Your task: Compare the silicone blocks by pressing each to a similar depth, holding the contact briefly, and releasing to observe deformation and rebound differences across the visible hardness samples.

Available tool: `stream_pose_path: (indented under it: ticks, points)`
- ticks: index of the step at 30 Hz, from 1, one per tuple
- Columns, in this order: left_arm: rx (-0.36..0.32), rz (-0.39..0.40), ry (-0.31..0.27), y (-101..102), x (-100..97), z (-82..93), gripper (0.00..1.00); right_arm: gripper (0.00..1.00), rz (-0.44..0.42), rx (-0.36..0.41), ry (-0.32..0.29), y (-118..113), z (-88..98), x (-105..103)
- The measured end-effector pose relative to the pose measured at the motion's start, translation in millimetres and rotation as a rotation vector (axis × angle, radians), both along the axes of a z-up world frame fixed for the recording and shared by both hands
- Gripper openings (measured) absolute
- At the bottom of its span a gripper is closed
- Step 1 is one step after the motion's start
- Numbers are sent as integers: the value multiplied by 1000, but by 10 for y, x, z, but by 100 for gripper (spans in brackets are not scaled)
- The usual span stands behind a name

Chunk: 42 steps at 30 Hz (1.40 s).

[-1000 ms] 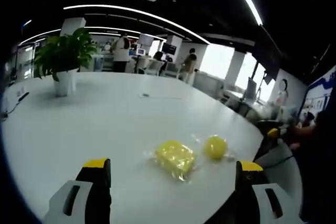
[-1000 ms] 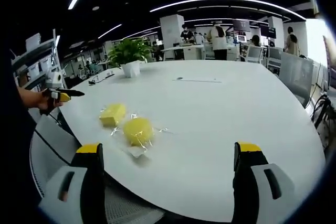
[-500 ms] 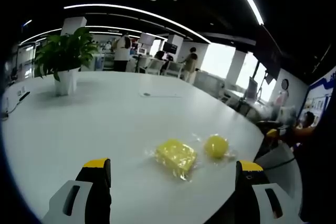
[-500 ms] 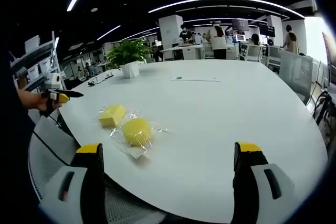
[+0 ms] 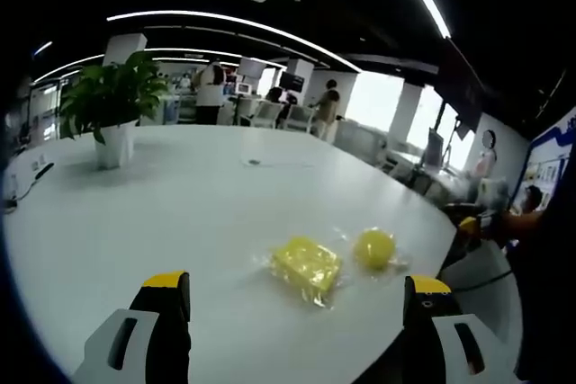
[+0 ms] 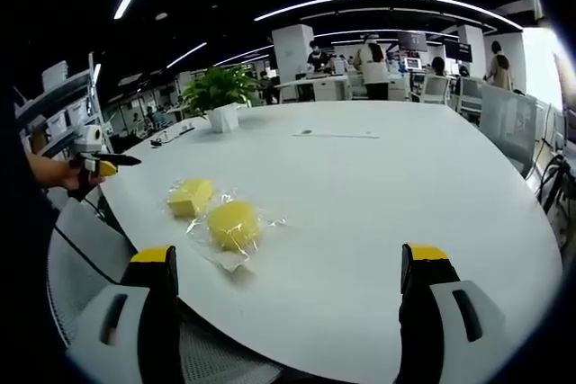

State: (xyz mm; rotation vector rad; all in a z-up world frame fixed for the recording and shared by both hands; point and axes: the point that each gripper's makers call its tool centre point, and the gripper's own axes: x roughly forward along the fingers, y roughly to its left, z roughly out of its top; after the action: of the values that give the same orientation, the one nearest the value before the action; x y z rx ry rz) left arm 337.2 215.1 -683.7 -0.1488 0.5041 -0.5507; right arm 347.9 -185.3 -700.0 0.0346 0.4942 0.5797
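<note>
Two yellow silicone samples lie close together near one curved edge of the large white desk (image 5: 180,213), each in a clear plastic wrapper. The rectangular yellow silicone block (image 5: 307,263) sits just beside the round yellow silicone block (image 5: 374,248), a small gap between them; in the right gripper view the round one (image 6: 233,222) lies nearer the desk edge and the rectangular one (image 6: 190,195) just behind it.

The left hand-held gripper (image 5: 295,299) is released, its yellow-tipped jaws spread wide and raised above the desk, with the rectangular block ahead between them and untouched. The right hand-held gripper (image 6: 288,269) is also released, jaws wide apart, hovering off the desk edge, the blocks ahead toward its left jaw.

A potted plant (image 5: 110,101) in a white pot stands toward the far side of the desk. In the right gripper view a person's hand (image 6: 63,171) shows beyond the desk edge, well apart from the blocks.
</note>
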Motion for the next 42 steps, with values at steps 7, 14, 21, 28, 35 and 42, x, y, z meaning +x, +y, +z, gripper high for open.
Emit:
stream_pose_path:
  ticks: [7,14,21,28,35,42]
  points:
    - [-1,0,16,-32,-46,-31,100,97,-6,4,1,-22,-11,-11]
    - [-7,7,1,-47,-44,53,100,97,-3,2,7,-11,-32,-38]
    - [-4,1,7,-100,-53,57,100,97,-4,-2,4,-32,-28,-52]
    - [-4,1,15,-96,-63,32,100,97,-5,4,0,-26,-13,-19]
    - [-6,7,12,-94,-31,56,100,97,9,3,1,22,7,-2]
    - [4,-7,17,-119,-37,61,100,97,22,-12,-3,12,9,4]
